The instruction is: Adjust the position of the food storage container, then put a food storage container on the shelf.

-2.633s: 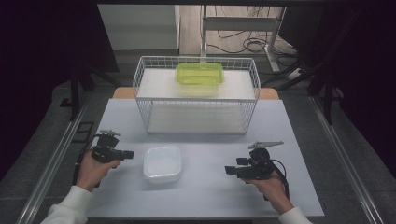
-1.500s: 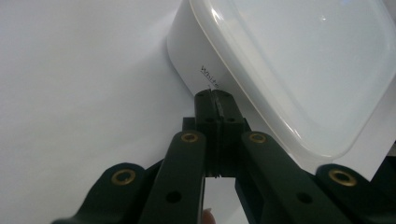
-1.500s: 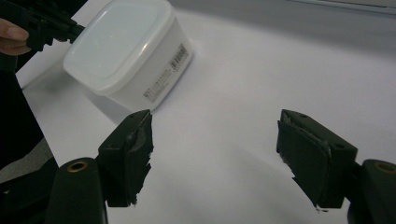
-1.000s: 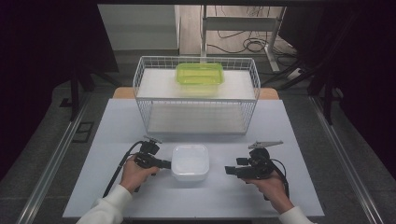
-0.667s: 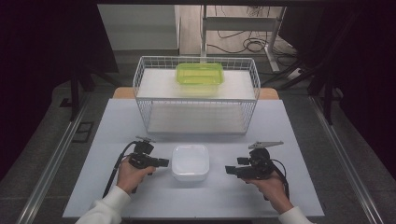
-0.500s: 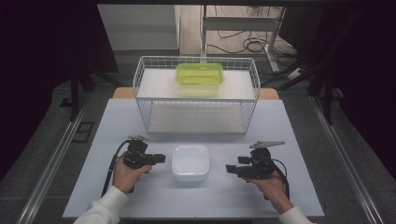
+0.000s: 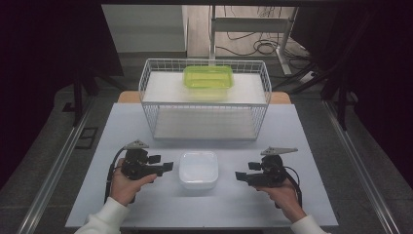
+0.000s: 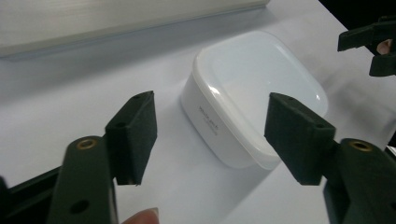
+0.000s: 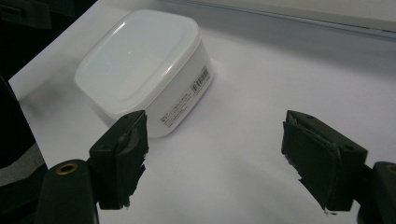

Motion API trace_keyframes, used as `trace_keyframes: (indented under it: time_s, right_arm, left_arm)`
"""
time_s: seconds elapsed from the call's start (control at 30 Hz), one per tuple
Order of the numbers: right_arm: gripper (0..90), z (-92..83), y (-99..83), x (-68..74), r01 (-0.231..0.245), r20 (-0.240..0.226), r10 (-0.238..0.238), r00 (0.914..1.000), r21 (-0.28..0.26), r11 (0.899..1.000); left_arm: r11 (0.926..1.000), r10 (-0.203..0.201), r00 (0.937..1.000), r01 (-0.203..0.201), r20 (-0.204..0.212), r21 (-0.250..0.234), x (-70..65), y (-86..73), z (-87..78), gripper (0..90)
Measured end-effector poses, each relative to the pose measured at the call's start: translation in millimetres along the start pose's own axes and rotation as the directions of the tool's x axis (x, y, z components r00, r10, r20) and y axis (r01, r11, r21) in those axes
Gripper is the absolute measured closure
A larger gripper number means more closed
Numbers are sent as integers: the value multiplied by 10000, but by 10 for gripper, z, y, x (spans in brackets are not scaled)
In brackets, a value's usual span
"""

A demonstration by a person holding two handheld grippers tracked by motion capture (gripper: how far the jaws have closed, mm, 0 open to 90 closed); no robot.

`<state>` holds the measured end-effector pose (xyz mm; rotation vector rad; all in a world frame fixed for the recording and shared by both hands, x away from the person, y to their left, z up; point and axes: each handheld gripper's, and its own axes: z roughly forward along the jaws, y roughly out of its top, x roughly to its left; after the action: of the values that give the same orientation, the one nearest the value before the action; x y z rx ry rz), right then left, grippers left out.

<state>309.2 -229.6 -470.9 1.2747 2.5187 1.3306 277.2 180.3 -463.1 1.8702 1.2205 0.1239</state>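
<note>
Now white lidded box (image 7: 197, 168) on the table, between both open jaws, untouched.

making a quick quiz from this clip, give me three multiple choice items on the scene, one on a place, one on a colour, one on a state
1. Where does the white lidded box stand?
A. inside the wire basket
B. on the table between the two grippers
C. on the floor

2. What colour is the container on the upper shelf of the wire basket?
A. yellow-green
B. red
C. black

3. How do the jaws of the left gripper stand?
A. clamped on the box
B. shut on nothing
C. open, clear of the box

Answers:
1 B: the high view shows it on the table with the left gripper on one side and the right gripper on the other.
2 A: it is translucent yellow-green.
3 C: the left gripper view shows both pads apart, having just been opening, with nothing between them.
</note>
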Motion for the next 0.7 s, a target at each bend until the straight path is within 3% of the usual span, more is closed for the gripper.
trace_keyframes:
  time_s: [0.17,0.33,0.5,0.7]
  right_arm:
    - [228,12,1,-3,-37,-70,38,10000,67,10000]
    - [228,21,0,-8,-79,-58,80,10000,102,9999]
    - [227,28,2,45,138,-75,-137,9999,197,9997]
    - [244,-8,47,64,-52,-89,53,9999,71,10000]
  left_arm:
    - [9999,-1,9994,6,-352,138,-5,-65,-22,257]
    - [9995,-75,9987,90,-504,310,-13,-90,-4,258]
    - [9990,-243,9996,249,-174,368,-36,-93,18,262]
    - [9991,-262,9995,256,163,328,-90,-21,-17,269]
